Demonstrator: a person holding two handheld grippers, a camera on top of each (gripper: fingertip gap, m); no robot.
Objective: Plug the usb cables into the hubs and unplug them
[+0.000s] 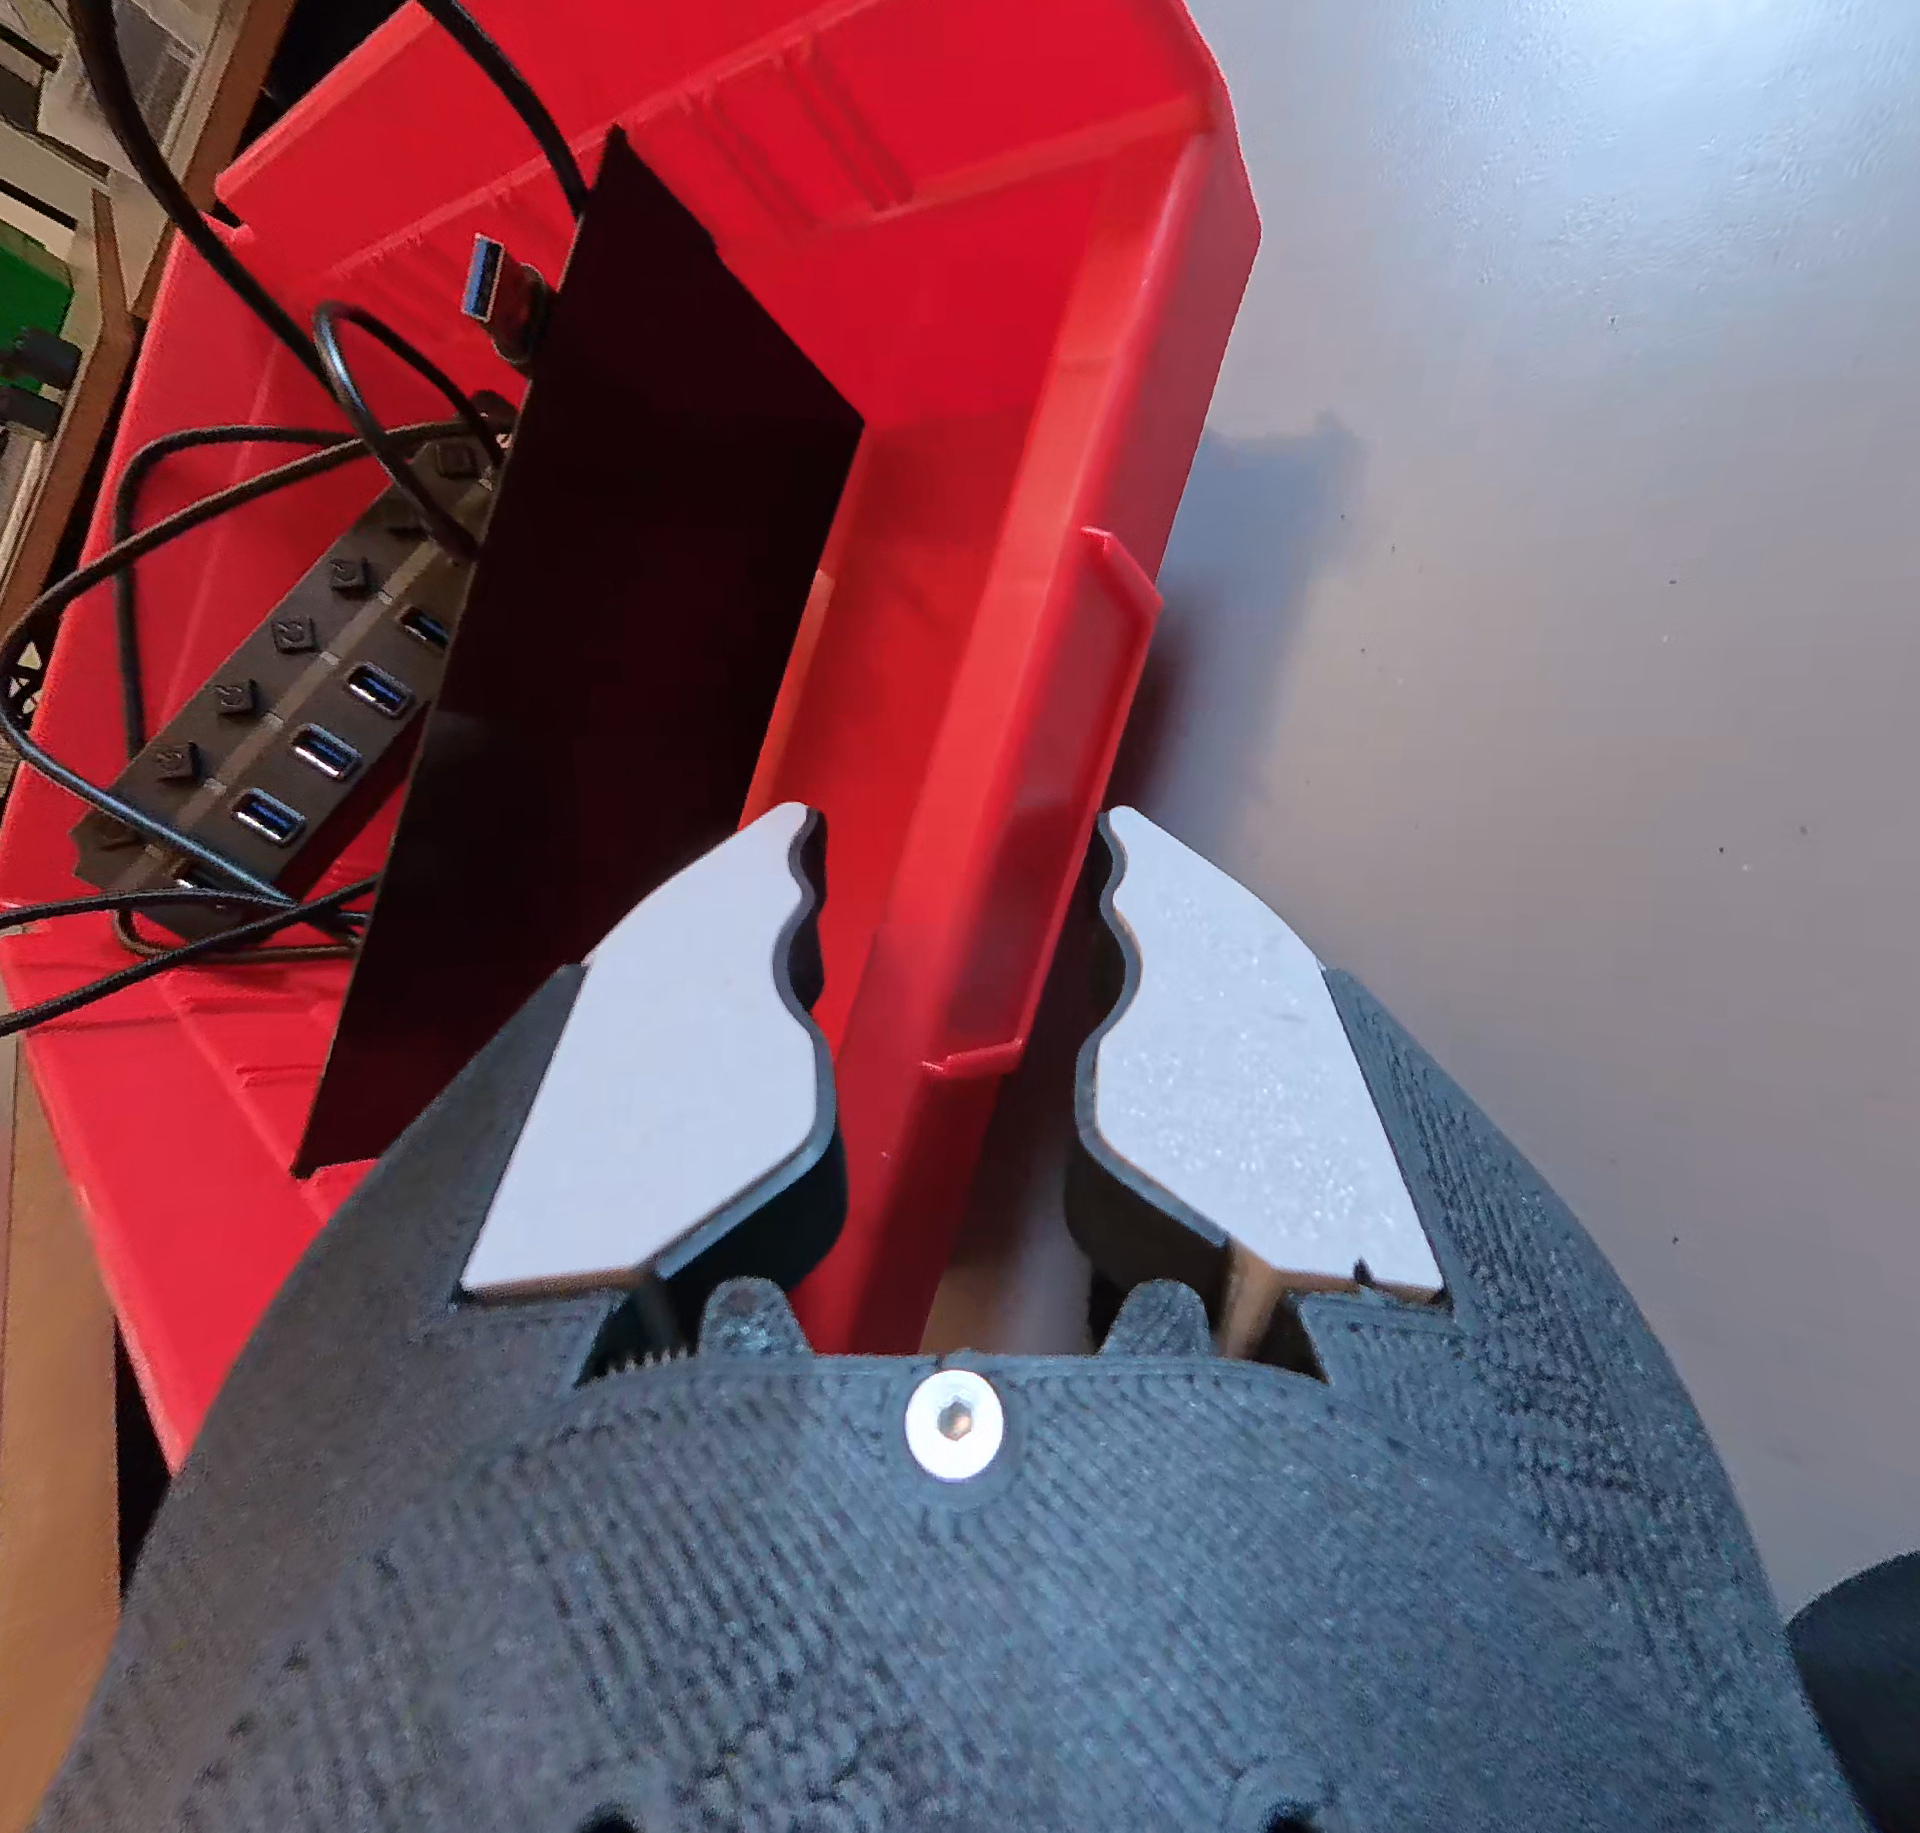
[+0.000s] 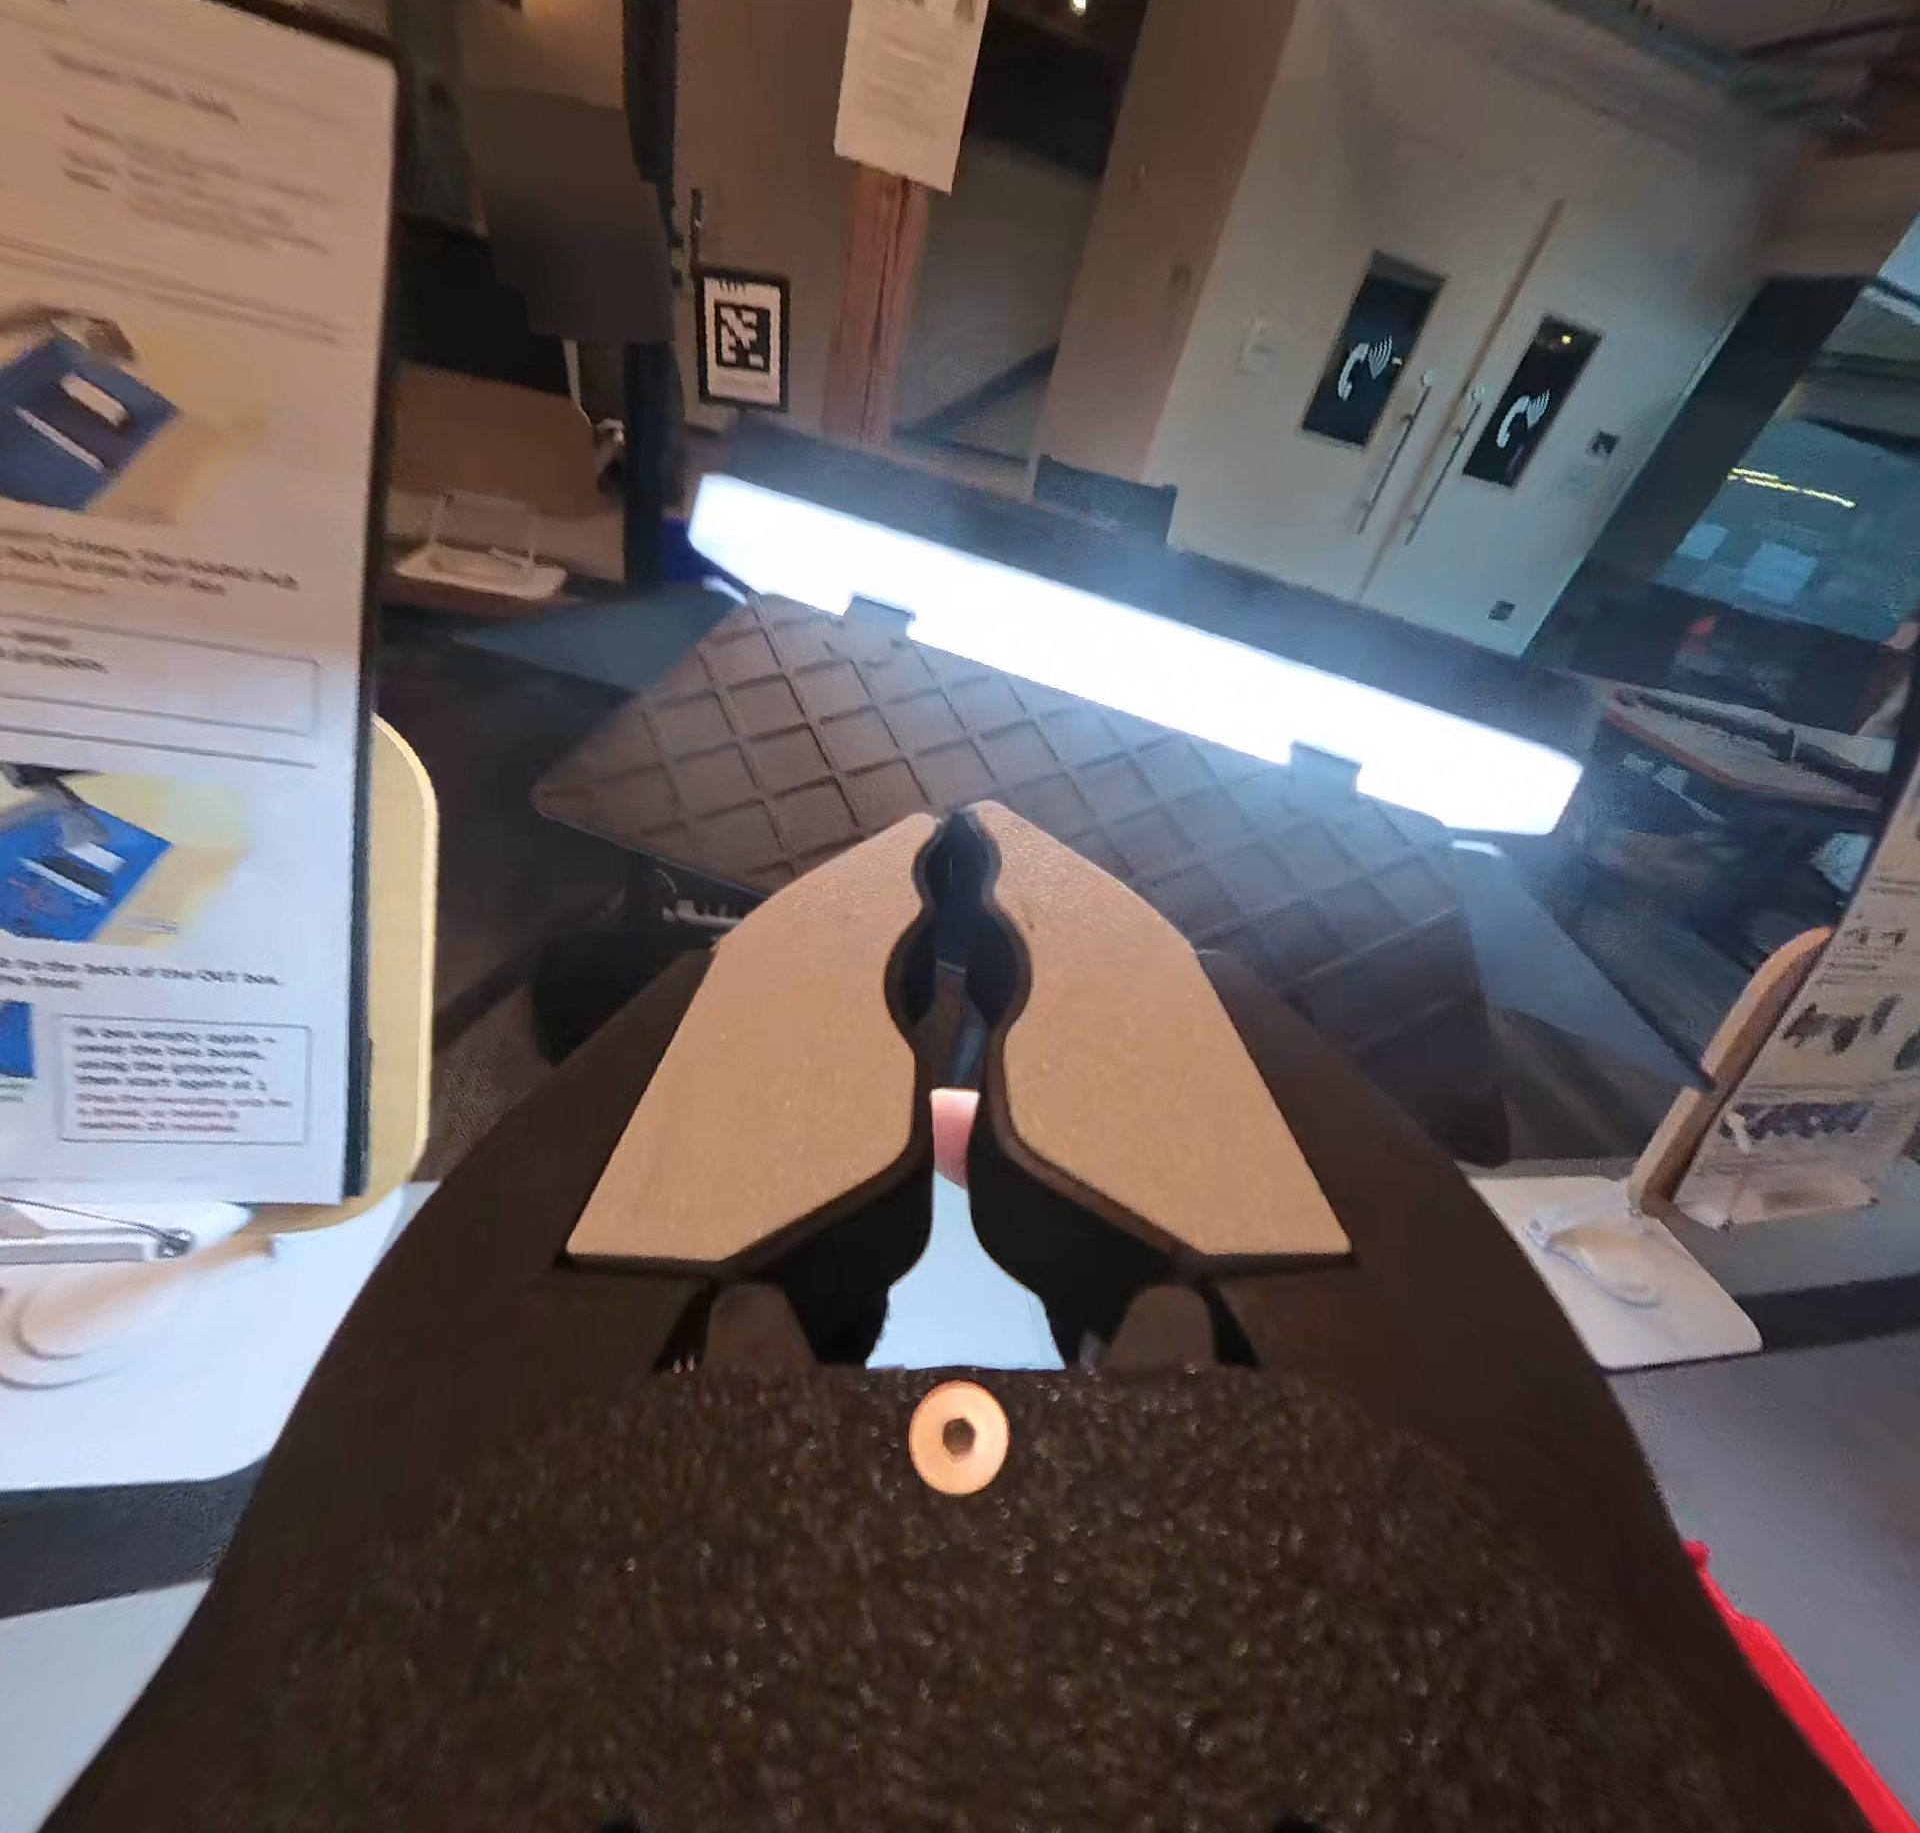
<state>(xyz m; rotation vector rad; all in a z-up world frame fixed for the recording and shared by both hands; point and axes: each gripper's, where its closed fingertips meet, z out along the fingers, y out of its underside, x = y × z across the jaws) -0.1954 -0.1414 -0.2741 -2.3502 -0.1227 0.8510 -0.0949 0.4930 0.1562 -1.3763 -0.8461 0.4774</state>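
Smooth grey desk (image 1: 1558,433) carrying a glossy red plastic bin (image 1: 987,277); black hub (image 1: 301,713) and braided cables (image 1: 135,495) inside. Left hand-held gripper (image 1: 956,848) straddles the bin wall, parted; right hand-held gripper (image 2: 958,827) pinched together, facing a lit office.

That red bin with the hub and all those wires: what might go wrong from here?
1. The left gripper straddles the red bin wall with its jaws open; pushing on could shove or tip it.
2. Black cables loop over the hub, so a pulled plug could drag it.
3. The right gripper points away at the room, so its next approach may miss.
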